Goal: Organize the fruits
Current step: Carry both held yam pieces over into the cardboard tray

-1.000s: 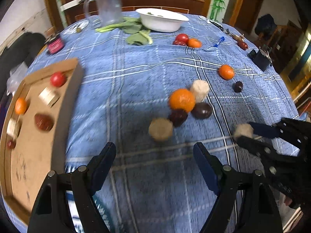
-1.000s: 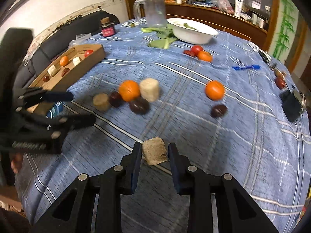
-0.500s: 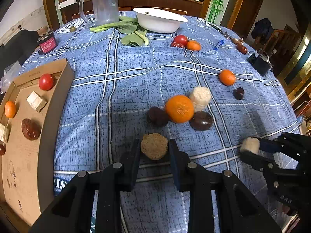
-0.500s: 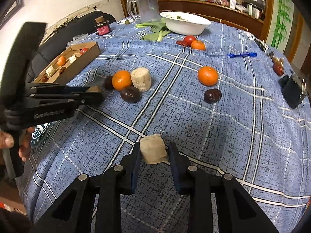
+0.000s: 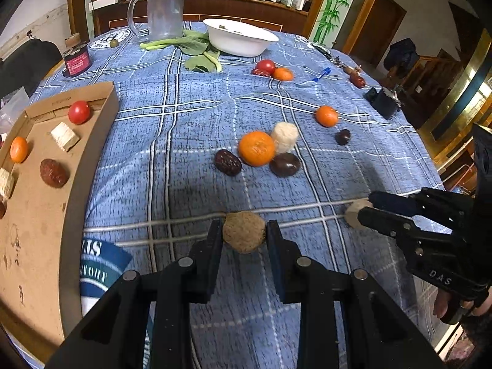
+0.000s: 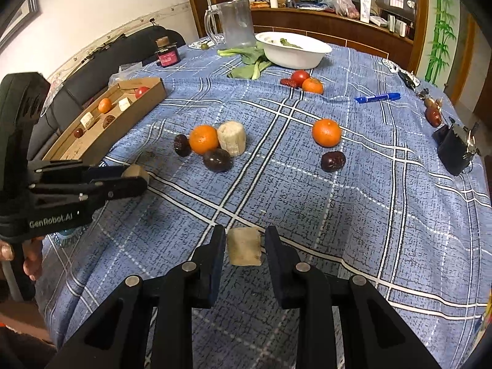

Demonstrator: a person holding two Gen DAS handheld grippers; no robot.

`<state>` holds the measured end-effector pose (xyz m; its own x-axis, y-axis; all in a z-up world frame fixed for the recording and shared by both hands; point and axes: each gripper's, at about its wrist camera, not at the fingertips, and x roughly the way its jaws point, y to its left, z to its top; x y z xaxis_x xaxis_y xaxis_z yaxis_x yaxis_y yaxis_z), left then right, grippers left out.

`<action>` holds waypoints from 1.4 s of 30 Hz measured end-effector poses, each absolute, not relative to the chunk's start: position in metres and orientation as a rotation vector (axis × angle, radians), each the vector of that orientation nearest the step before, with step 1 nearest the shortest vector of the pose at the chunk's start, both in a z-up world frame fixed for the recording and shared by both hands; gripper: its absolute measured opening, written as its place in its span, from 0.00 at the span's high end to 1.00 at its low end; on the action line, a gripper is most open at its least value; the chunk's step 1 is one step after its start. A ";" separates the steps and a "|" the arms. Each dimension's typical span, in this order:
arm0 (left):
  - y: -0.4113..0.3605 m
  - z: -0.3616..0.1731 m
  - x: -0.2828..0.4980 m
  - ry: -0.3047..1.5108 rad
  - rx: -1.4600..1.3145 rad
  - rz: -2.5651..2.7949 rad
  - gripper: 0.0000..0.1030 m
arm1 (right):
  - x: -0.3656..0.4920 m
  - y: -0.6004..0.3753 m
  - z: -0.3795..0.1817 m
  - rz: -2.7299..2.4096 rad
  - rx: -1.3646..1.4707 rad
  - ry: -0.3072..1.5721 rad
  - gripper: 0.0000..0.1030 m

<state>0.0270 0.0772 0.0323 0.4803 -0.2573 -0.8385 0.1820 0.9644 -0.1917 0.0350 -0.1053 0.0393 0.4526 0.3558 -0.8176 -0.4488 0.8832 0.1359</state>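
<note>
Gripping a round tan chunk (image 5: pixel 244 231), the left claw (image 5: pixel 244 236) mirrors the right claw (image 6: pixel 245 245), clamped on a pale block (image 6: pixel 244 246).

The left gripper (image 5: pixel 244 236), whose jaws gape wide and empty above the blue cloth (image 5: pixel 190 160) a second ago, now grips a round brown cork-like piece (image 5: pixel 244 231) between its pads. That piece no longer lies beside the dark date (image 5: pixel 228 162) in the cluster with the big orange (image 5: pixel 256 148); it sits apart from them, nearer the camera. In the right wrist view the left gripper (image 6: pixel 135 175) shows the piece at its tips, where before its fingers stand apart with nothing between them.
</note>
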 end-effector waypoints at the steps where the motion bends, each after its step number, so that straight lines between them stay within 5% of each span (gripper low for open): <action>1: 0.077 0.033 0.025 1.034 -0.080 -0.270 0.73 | 0.034 -0.103 0.040 0.497 -0.116 0.982 0.72; 20: 0.082 0.019 0.017 1.079 -0.066 -0.280 0.73 | 0.038 -0.096 0.023 0.461 -0.176 1.017 0.77; 42: 0.134 0.087 -0.017 0.938 -0.149 -0.246 0.73 | 0.024 -0.038 0.075 0.548 -0.249 0.912 0.77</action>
